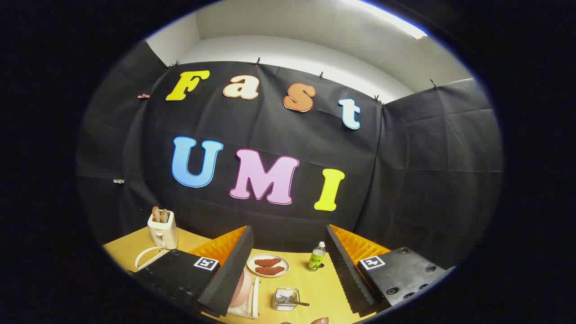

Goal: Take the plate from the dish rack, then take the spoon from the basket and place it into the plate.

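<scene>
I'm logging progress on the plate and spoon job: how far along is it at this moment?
Nothing looks done yet. The pink plate stands on edge in the white rack, by the left finger. The spoon lies in the clear basket, between the fingers and just ahead. The gripper is open and holds nothing. Left: lift the plate out, set it down, then move the spoon onto it.

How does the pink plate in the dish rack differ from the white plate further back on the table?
The pink plate stands on edge in the dish rack, partly hidden behind a finger of the open gripper; the white plate lies flat on the table, in full view between the fingers. The pink plate carries nothing visible; the white plate holds two reddish-brown pieces of food. Both look round.
</scene>
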`<state>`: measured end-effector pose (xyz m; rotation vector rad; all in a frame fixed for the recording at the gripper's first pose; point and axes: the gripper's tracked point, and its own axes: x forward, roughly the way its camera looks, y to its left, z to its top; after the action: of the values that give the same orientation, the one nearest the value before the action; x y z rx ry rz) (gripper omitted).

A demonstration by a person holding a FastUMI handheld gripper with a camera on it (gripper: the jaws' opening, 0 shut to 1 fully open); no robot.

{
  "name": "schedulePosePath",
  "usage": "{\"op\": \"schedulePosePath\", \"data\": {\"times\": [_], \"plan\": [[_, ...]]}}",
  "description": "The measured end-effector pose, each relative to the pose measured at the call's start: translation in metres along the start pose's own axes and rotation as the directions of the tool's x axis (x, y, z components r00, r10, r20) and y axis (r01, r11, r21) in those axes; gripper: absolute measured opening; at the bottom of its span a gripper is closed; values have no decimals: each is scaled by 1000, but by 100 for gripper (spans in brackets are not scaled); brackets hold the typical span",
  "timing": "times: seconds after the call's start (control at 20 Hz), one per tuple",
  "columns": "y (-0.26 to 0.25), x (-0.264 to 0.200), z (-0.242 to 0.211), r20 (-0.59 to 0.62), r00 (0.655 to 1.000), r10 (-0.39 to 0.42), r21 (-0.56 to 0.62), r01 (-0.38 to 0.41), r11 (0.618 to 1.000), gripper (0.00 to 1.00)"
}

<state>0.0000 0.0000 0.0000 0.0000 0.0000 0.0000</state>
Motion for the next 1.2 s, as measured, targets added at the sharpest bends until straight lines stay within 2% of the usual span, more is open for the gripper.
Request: {"op": "schedulePosePath", "data": {"times": [0.4, 0.8, 0.95, 1.05, 1.2], "plan": [[-7, 2, -2, 1, 1000, -11, 21, 11, 1000, 97], [10, 9, -10, -30, 999, 19, 27, -19, 999, 97], [26, 14, -28, -106, 993, 54, 52, -49, 997, 97], [41, 20, -52, -203, 975, 89, 66, -77, 995, 97], [62, 31, -103, -381, 914, 139, 87, -114, 990, 97]]}}
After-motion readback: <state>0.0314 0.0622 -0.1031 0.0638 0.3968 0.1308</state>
